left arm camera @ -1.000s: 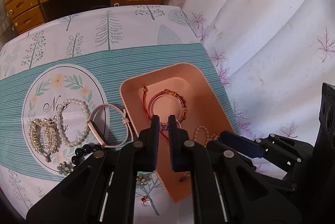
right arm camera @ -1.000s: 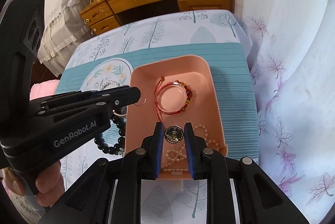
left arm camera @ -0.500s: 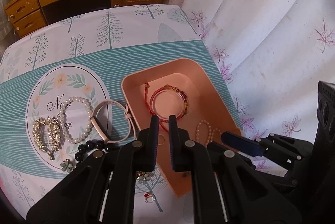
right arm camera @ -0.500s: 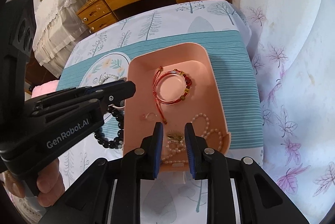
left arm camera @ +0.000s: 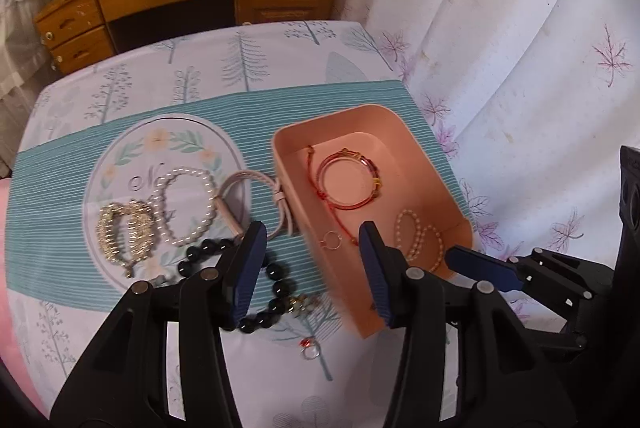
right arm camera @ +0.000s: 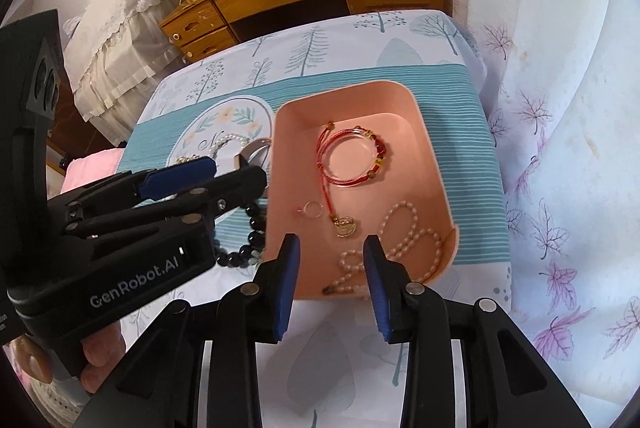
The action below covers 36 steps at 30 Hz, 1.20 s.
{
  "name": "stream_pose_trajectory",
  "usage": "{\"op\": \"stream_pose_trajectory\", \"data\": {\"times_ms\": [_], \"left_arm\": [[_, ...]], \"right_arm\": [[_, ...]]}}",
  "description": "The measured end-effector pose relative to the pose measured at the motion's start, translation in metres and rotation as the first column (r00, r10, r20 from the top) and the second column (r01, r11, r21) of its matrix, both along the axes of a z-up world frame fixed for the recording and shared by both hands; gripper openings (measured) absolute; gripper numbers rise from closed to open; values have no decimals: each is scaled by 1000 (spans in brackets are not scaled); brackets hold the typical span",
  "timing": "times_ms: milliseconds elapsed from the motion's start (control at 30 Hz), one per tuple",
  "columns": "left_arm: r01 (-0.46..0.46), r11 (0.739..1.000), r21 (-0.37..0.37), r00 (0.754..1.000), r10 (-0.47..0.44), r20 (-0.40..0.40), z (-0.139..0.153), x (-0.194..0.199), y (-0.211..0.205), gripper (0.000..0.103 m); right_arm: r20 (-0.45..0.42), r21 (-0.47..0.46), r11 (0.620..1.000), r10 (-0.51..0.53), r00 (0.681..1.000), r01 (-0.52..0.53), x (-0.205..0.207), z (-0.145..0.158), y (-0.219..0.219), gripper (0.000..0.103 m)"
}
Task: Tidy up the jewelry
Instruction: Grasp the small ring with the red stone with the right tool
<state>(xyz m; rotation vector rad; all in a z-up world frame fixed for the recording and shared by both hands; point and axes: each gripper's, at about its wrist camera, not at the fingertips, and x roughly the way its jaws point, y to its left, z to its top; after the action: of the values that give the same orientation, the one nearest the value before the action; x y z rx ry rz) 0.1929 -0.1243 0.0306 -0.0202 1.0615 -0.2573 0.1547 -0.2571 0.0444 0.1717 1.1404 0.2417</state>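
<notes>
A pink tray point(left arm camera: 424, 144) point(right arm camera: 436, 172) holds a red cord bracelet point(right arm camera: 352, 158), a thin ring point(right arm camera: 313, 209), a gold pendant point(right arm camera: 346, 228) and a pearl strand point(right arm camera: 404, 232). My left gripper point(left arm camera: 310, 234) is open and empty above the tray's left wall. My right gripper point(right arm camera: 330, 246) is open and empty over the tray's near end. On the cloth left of the tray lie a pearl bracelet point(left arm camera: 186, 204), a gold leaf brooch point(left arm camera: 124, 228), a pink strap bracelet point(left arm camera: 256, 196), black beads point(left arm camera: 260, 292) and a small ring point(left arm camera: 308, 350).
The table has a tree-print cloth with a teal striped runner point(left arm camera: 60, 188). A wooden desk with drawers point(left arm camera: 180, 0) stands behind. A leaf-print curtain point(left arm camera: 520, 68) hangs at the right, close to the tray.
Both grippers have opened. The left one let a thin ring fall into the tray; the right one let the gold pendant fall there. Both pulled back a little.
</notes>
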Motion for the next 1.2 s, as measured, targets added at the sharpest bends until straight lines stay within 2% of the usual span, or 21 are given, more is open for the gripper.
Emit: {"op": "stream_pose_trajectory", "data": {"times_ms": [300, 567, 667, 767, 900, 1200], "left_arm": [[-35, 998, 45, 996, 31, 80, 14, -40, 17, 45], [-94, 995, 38, 984, 87, 153, 25, -83, 47, 45], [-119, 992, 32, 984, 114, 137, 20, -97, 61, 45], [-156, 988, -3, 983, 155, 101, 12, -106, 79, 45], [-235, 972, -28, 968, 237, 80, -1, -121, 108, 45], [-312, 950, -12, 949, 312, 48, -20, -144, 150, 45]], "right_arm": [[25, -3, 999, 36, 999, -36, -33, 8, 22, 33], [32, 9, 998, 55, 998, -55, -70, 13, 44, 34], [32, 15, 998, 59, 998, -59, -84, 14, 52, 34], [30, 18, 998, 59, 998, -60, -96, 13, 59, 35], [29, 29, 999, 45, 999, -46, -111, 11, 61, 35], [-24, 61, 998, 28, 999, -26, -115, -2, 60, 35]]}}
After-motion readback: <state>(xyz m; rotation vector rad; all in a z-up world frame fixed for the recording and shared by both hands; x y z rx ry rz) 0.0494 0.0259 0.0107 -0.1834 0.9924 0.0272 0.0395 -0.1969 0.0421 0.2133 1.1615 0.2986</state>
